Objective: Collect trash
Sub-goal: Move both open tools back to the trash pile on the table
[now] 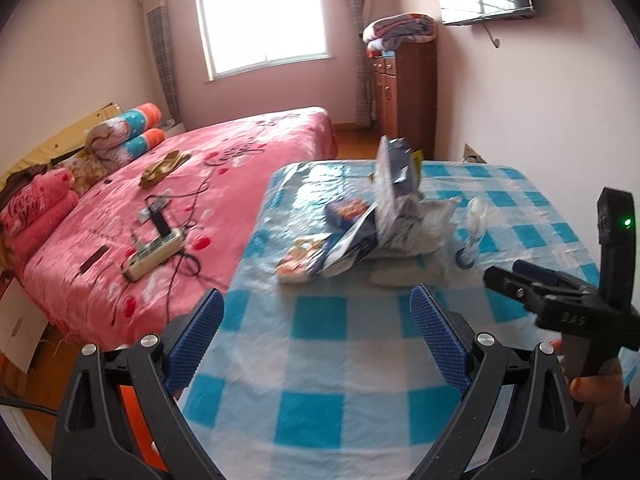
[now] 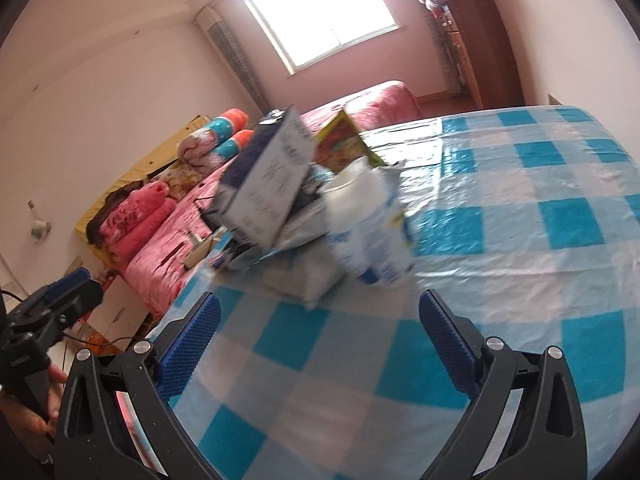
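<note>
We judge the collecting barely begun: both the left tongs [image 1: 316,344] and right tongs [image 2: 320,348] are spread and empty, while the pile of crumpled wrappers and cartons [image 1: 384,216] sits untouched on the desk [image 1: 320,360] ahead of them.

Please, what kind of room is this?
Most likely a home bedroom: a bed with a pink floral cover, rolled pillows at its head, and a brown wooden cabinet with a folded blanket on top.
</note>
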`<state>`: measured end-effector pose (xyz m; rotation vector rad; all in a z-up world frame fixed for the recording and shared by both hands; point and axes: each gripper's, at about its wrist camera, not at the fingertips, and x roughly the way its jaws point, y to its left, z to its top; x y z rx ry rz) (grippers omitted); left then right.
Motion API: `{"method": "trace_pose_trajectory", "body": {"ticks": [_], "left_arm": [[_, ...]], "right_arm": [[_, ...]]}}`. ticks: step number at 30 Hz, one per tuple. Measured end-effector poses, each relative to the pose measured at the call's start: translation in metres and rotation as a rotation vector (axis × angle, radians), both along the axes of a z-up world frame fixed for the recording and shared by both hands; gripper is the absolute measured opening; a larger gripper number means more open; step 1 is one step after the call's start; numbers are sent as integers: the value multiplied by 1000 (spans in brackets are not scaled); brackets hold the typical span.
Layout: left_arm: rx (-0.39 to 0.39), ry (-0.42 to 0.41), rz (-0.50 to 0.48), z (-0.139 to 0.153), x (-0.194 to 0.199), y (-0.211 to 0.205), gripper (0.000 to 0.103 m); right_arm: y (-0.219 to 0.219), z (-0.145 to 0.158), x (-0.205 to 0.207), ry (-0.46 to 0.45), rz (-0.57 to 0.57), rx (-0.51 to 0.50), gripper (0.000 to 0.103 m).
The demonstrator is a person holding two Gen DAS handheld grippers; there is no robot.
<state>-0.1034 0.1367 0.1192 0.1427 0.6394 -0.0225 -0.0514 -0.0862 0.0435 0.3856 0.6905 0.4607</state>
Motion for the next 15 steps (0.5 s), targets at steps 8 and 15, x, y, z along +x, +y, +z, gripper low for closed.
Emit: {"method": "trace_pose_trajectory", "body": {"ticks": [8, 15], "left_arm": [[25, 2, -61, 12, 48, -42, 95], [17, 42, -81, 10, 95, -68, 95]], "right_arm": [[-8, -11, 44, 65, -7, -21, 98], [-7, -13, 65, 88, 10, -26, 98]]}}
